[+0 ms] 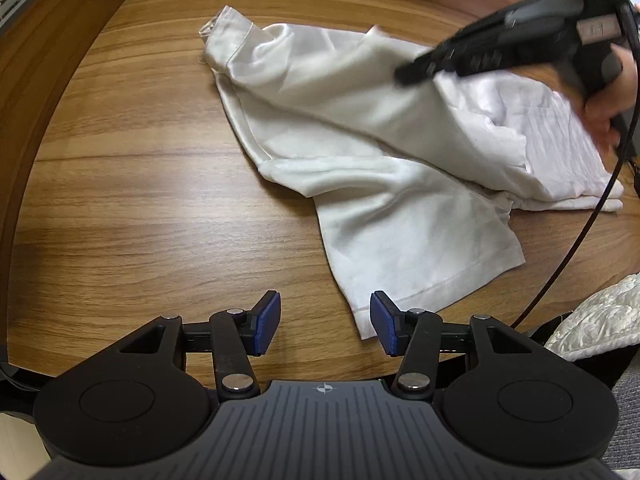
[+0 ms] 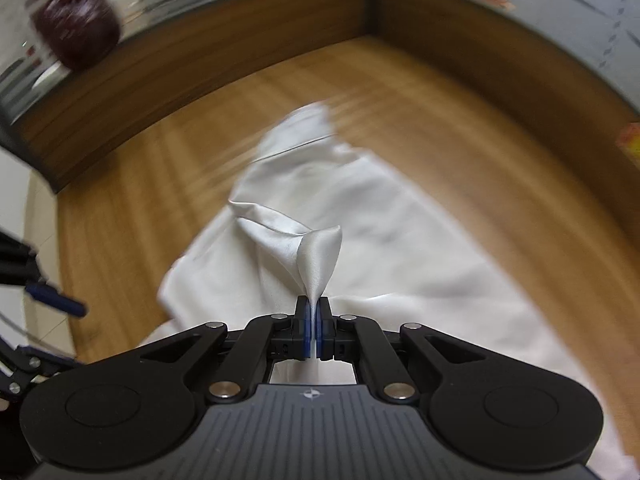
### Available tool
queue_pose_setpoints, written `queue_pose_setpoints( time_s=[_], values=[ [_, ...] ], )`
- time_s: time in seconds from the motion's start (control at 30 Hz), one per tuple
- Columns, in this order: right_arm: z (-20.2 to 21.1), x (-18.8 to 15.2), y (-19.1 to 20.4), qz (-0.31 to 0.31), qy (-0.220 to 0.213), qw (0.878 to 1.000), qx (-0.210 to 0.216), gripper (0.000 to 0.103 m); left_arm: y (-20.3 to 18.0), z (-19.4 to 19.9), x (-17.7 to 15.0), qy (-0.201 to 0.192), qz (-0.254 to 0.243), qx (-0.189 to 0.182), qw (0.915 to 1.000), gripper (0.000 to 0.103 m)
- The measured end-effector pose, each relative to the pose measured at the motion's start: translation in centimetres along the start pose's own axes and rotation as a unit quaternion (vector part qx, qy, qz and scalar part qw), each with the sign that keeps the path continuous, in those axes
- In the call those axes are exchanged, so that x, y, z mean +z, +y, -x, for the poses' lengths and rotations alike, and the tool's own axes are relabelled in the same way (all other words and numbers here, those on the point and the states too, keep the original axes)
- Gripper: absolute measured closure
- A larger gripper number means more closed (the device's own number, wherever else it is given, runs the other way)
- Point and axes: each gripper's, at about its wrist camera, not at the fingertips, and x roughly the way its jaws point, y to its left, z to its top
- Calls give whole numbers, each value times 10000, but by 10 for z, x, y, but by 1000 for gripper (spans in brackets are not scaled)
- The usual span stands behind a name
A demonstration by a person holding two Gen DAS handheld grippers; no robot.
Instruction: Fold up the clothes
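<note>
Left gripper hangs half open over the worktop, nothing between its blue pads, right at the near hem of the white garment, likely staged to take that corner. Garment lies crumpled, spread across the wooden worktop. Farther in, right gripper is clamped tight on a pinched peak of fabric, lifting it, probably to carry a fold over.

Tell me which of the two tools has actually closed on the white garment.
The right tool: its blue pads pinch a raised fold of the white garment. The left tool hangs open over the wooden table, gripping nothing.
</note>
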Motion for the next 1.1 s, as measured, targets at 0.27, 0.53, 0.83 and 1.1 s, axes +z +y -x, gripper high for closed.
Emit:
queue_pose_setpoints(
  time_s=[0.27,0.53,0.83,1.1],
  values=[
    [3,14,-84,-354,-42,9956,-870,100,-5,-9,3,112,136,-40,9998,50],
    [-28,8,-125,-593,245,9916,-1126,92,-9,-16,1,249,141,-29,9996,50],
    [6,0,-102,-550,-99,9941,-928,60,-7,-24,2,324,128,-191,9992,51],
    [39,-44,-45,-427,164,9985,-303,57,-12,-31,7,357,-5,-341,9988,51]
  ],
)
